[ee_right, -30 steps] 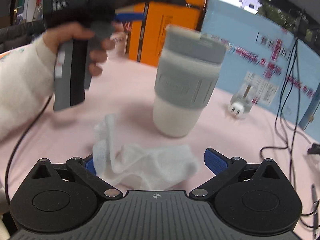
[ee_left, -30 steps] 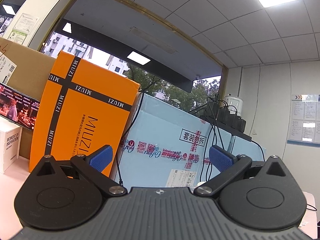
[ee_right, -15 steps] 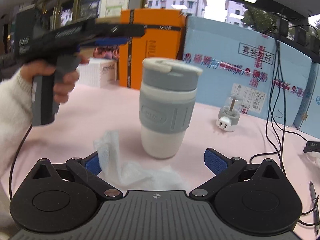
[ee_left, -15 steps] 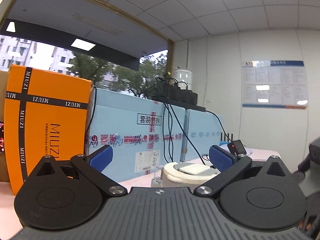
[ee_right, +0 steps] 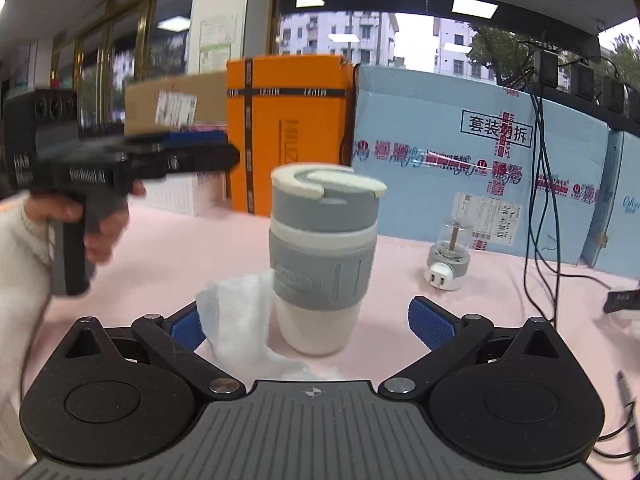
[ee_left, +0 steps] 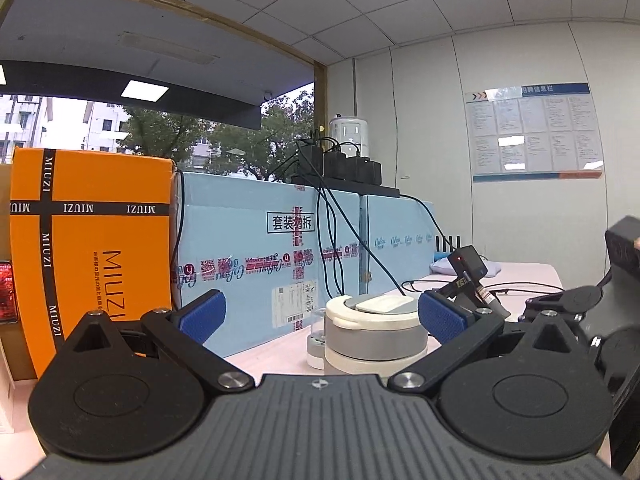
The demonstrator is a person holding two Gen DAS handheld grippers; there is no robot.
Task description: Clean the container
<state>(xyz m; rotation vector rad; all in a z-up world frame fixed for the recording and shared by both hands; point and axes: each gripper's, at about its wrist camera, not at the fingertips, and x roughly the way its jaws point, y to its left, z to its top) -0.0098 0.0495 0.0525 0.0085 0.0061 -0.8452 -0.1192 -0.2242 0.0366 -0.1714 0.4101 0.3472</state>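
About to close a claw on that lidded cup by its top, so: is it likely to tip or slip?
The cup is tall and narrows to a small base, so a sideways push near the lid may well tip it. The ribbed grey sleeve probably grips better than the smooth lid. Whether it is full, and thus heavy, cannot be seen.

The cup (ee_right: 325,258) is white with a grey lid band and a grey ribbed sleeve; its lid top (ee_left: 376,310) is cream with a grey inset. A white cloth (ee_right: 236,320) lies on the pale pink table (ee_right: 180,248). Both grippers — left gripper (ee_left: 320,316) and right gripper (ee_right: 312,322) — are black with blue pads. Behind stand an orange box (ee_left: 92,240) crossed by black bands with white lettering, and a light blue box (ee_left: 260,248) with red-pink print, possibly tape. The sleeve (ee_right: 20,260) looks white.
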